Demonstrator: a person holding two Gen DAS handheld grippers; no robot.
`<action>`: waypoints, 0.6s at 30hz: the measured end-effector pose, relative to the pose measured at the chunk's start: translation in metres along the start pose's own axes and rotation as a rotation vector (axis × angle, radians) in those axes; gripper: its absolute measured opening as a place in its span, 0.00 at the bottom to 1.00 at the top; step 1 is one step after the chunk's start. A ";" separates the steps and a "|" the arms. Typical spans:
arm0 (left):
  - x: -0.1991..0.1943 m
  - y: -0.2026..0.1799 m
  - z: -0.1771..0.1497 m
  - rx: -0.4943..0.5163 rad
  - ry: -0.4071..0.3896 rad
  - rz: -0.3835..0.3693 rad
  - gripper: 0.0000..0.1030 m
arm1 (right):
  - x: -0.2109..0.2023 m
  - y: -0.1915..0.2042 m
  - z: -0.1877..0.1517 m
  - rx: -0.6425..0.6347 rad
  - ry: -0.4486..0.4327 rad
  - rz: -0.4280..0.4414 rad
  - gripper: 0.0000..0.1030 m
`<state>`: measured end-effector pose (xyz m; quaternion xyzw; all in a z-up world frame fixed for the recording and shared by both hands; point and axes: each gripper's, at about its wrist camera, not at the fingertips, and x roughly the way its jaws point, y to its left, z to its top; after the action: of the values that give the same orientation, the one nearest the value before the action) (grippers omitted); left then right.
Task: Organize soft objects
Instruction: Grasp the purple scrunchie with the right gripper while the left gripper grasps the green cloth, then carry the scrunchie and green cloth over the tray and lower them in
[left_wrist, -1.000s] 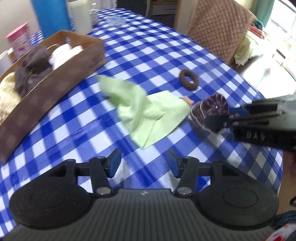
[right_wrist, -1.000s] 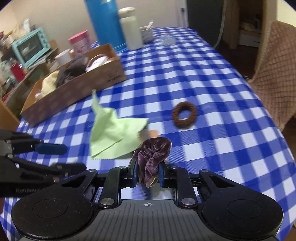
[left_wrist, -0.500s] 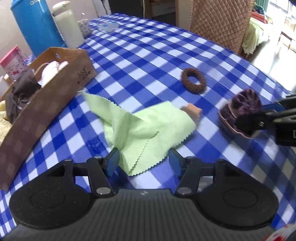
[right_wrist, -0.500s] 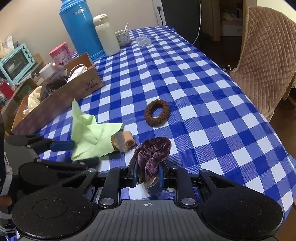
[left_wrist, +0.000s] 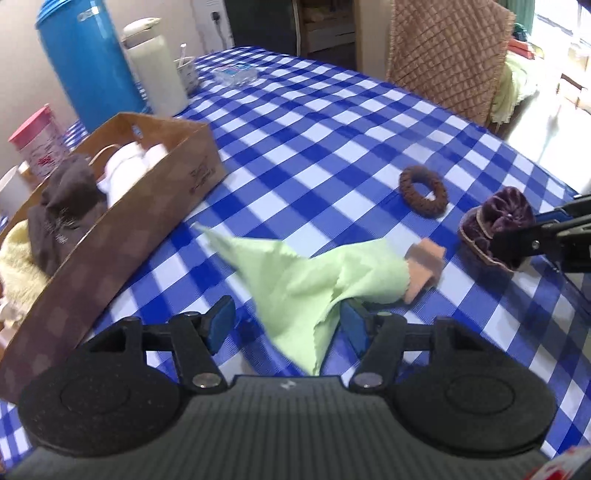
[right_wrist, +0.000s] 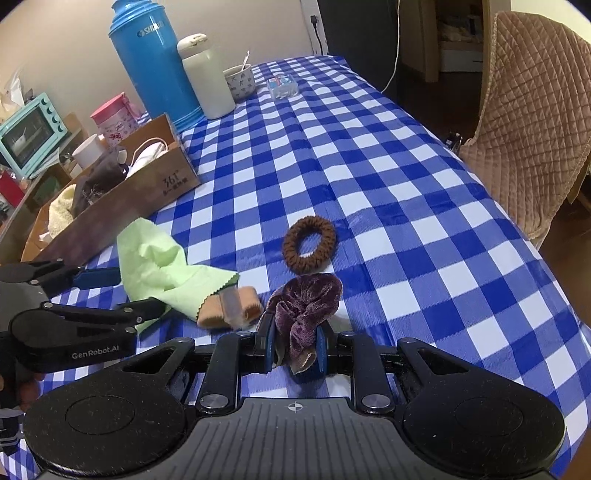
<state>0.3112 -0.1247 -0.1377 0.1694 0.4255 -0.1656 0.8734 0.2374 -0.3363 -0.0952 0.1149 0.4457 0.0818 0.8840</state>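
Observation:
My right gripper is shut on a purple velvet scrunchie, held just above the checked tablecloth; it also shows in the left wrist view. My left gripper is open, its jaws astride the near corner of a light green cloth that lies crumpled on the table. A small beige elastic band lies at the cloth's right edge. A brown knitted scrunchie lies flat farther back. A cardboard box at the left holds dark, white and yellow soft items.
A blue thermos, a white jug, a cup and a small clear packet stand at the table's far end. A pink tub is behind the box. A quilted chair stands at the right edge.
My left gripper has moved forward over the green cloth's near corner. My right gripper has pulled back and risen with the purple scrunchie still in it.

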 end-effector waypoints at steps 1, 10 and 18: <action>0.003 0.000 0.002 0.001 0.001 -0.004 0.57 | 0.000 0.000 0.001 0.001 -0.001 -0.001 0.22; 0.008 0.006 0.002 0.000 0.004 -0.041 0.04 | -0.001 -0.005 0.002 0.014 -0.004 -0.006 0.22; -0.013 0.018 0.002 -0.027 -0.035 0.000 0.03 | -0.008 0.005 0.004 -0.013 -0.021 0.025 0.22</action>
<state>0.3125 -0.1079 -0.1233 0.1548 0.4124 -0.1626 0.8829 0.2357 -0.3337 -0.0849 0.1154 0.4342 0.0944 0.8884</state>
